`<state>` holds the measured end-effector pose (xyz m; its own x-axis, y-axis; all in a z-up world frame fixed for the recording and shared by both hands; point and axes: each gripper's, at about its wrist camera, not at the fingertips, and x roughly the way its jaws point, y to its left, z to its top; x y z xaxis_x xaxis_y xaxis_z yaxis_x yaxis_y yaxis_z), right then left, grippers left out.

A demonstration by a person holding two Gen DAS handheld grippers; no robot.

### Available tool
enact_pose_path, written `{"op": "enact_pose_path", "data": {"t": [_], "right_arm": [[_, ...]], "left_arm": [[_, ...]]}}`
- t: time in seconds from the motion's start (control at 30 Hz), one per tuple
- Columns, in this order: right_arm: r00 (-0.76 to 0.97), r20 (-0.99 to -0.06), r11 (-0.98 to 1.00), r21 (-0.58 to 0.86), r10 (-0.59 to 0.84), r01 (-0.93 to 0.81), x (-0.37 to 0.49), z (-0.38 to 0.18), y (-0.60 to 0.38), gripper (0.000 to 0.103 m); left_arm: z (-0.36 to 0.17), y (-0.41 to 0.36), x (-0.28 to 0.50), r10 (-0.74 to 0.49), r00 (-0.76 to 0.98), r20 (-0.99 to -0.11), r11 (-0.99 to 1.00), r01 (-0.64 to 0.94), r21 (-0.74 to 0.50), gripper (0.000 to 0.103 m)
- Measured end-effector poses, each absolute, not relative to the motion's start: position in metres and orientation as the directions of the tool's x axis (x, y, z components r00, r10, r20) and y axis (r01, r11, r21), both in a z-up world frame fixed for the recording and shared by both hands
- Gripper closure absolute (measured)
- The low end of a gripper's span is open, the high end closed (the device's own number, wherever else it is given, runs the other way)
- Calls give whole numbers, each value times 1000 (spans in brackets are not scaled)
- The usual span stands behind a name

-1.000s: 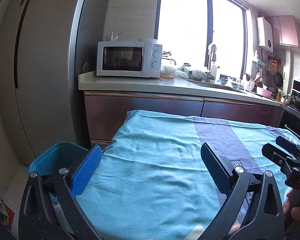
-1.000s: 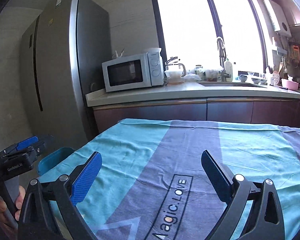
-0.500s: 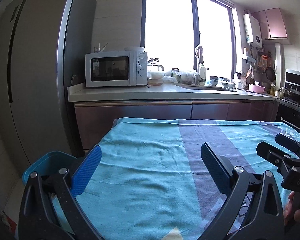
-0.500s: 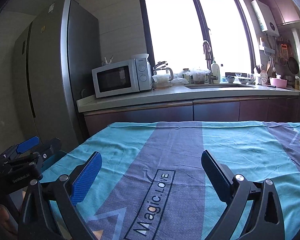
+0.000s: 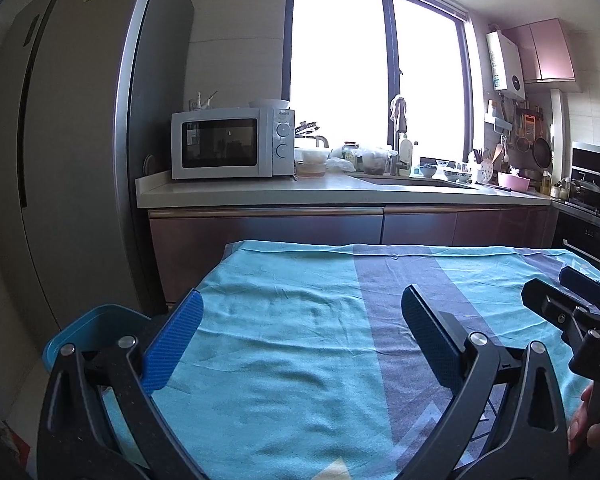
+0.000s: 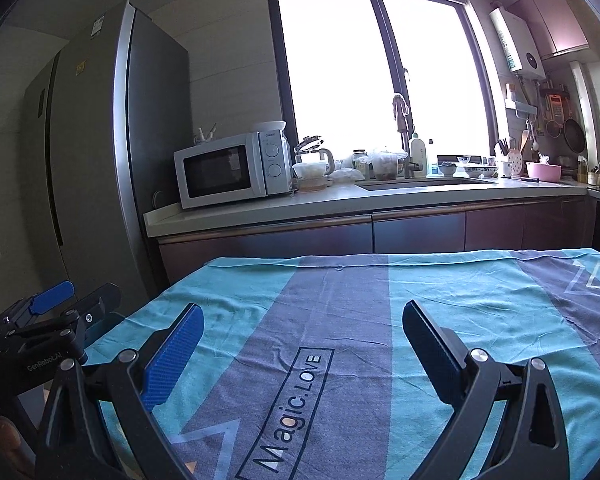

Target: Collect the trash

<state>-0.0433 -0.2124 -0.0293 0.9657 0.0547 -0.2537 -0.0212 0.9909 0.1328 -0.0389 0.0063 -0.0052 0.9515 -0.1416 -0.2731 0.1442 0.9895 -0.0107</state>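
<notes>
Left gripper (image 5: 300, 340): hovered above the tabletop's left part, its blue-padded fingers (image 5: 175, 336) spread wide with nothing between them.
Right gripper (image 6: 300, 344): hovered above the middle of the tabletop, fingers (image 6: 174, 354) likewise spread wide and empty; a hand (image 5: 588, 420) showed at its handle in the left wrist view.
Tabletop (image 6: 480, 292): was covered by a teal and grey-purple cloth printed with "Magic.LOVE" (image 6: 288, 412); no trash could be seen on the cloth in either view.
Bin (image 5: 96, 324): a blue container stood low beside the tabletop's left edge, just behind the left gripper's left finger; its inside could not be seen.
Fridge (image 6: 96, 152): a tall grey unit stood at the left, against the end of the kitchen counter (image 6: 340, 200).
Microwave (image 5: 232, 142): sat white on the counter next to the fridge, with bowls, jars and a sink faucet (image 5: 398, 120) farther right under the bright window (image 6: 380, 72).
</notes>
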Motion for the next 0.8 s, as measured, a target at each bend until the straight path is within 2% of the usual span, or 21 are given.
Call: {"op": "enact_pose_path", "data": {"t": [0.8], "right_arm": [[968, -249, 991, 137, 43, -9, -39, -29, -219, 7]], "left_arm": [[-2, 6, -45, -128, 962, -241, 992, 130, -8, 6]]}}
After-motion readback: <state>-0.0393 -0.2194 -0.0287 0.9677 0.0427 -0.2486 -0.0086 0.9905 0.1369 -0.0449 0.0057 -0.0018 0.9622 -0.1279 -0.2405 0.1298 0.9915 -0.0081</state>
